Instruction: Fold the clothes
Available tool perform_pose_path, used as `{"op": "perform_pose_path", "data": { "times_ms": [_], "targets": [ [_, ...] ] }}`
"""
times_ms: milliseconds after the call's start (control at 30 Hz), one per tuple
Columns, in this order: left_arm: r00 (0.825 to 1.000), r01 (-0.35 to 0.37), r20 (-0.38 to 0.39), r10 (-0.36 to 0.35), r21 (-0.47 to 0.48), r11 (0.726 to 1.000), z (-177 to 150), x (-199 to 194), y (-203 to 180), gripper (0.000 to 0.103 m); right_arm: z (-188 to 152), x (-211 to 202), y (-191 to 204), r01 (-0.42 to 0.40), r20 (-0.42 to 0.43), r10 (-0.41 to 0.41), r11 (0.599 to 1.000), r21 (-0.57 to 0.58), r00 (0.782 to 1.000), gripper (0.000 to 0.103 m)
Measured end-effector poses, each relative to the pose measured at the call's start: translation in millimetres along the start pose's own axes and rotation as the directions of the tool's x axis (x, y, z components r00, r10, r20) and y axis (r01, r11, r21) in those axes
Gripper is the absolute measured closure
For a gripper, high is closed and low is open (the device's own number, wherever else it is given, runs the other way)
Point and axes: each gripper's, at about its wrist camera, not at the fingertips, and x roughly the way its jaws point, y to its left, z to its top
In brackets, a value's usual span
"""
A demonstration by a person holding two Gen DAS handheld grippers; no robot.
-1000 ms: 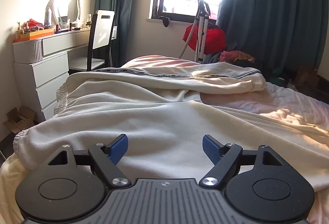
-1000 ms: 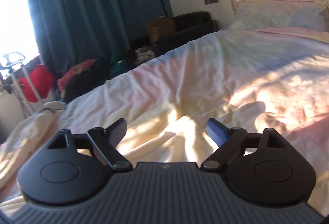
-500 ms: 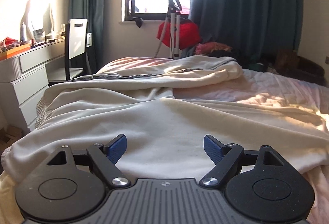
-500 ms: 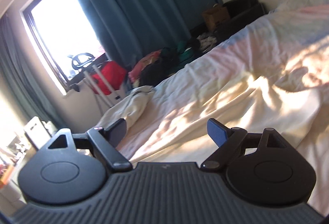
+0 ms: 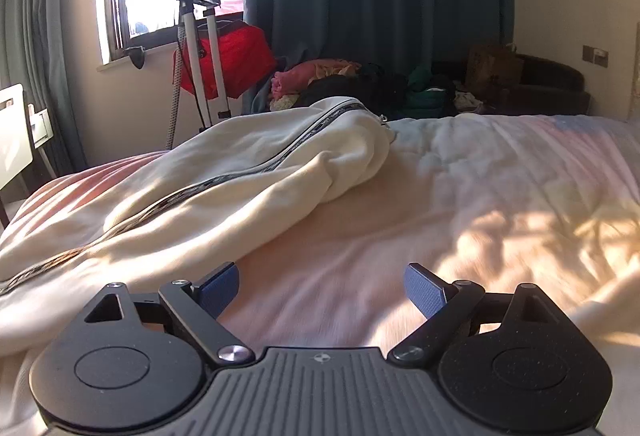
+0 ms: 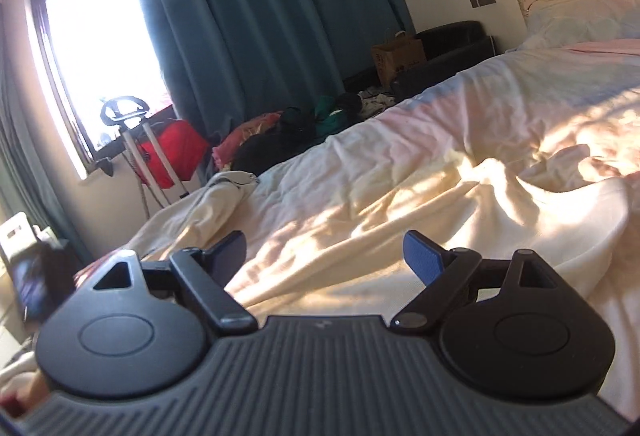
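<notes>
A cream garment (image 5: 248,176) with a dark patterned side stripe lies rumpled across the bed, reaching from the near left to the far middle in the left wrist view. My left gripper (image 5: 322,292) is open and empty, low over the bed, with the garment's edge by its left finger. In the right wrist view the cream garment (image 6: 400,236) spreads under and beyond my right gripper (image 6: 324,256), which is open and empty just above the cloth.
The bed (image 5: 500,172) has a pale pink-and-blue cover. A clothes steamer stand (image 5: 196,48) with a red bag (image 5: 240,56) stands by the window. A pile of clothes (image 5: 340,80) lies on the floor beyond the bed. A pillow (image 6: 580,20) and headboard are at the right.
My left gripper has swung to the right, off the dresser and chair and toward the curtain and bed middle. My right gripper has turned back toward the headboard. Both stay open.
</notes>
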Motion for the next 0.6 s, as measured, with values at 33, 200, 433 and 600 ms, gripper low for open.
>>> {"op": "perform_pose_path", "data": {
  "times_ms": [33, 200, 433, 600],
  "targets": [
    [1.0, 0.006, 0.005, -0.006, 0.005, 1.0, 10.8, 22.7, -2.9, 0.014, -3.0, 9.1, 0.4, 0.019, 0.003, -0.019, 1.0, -0.004, 1.0, 0.016],
    [1.0, -0.023, 0.014, 0.022, 0.064, 0.998, 54.6, 114.5, -20.0, 0.018, -16.2, 47.9, 8.2, 0.037, 0.045, -0.035, 0.998, -0.046, 0.998, 0.016],
    [0.997, -0.069, -0.038, 0.067, -0.038, 0.997, 98.9, 177.8, -11.6, 0.089, -47.4, 86.5, 27.6, 0.003, 0.003, -0.003, 0.992, -0.129, 1.0, 0.016],
    [1.0, -0.022, -0.002, 0.022, -0.118, 0.993, 134.4, 146.4, -4.0, 0.095, -51.4, 90.1, 29.1, -0.012, -0.018, 0.01, 0.993, -0.115, 1.0, 0.016]
  ]
}}
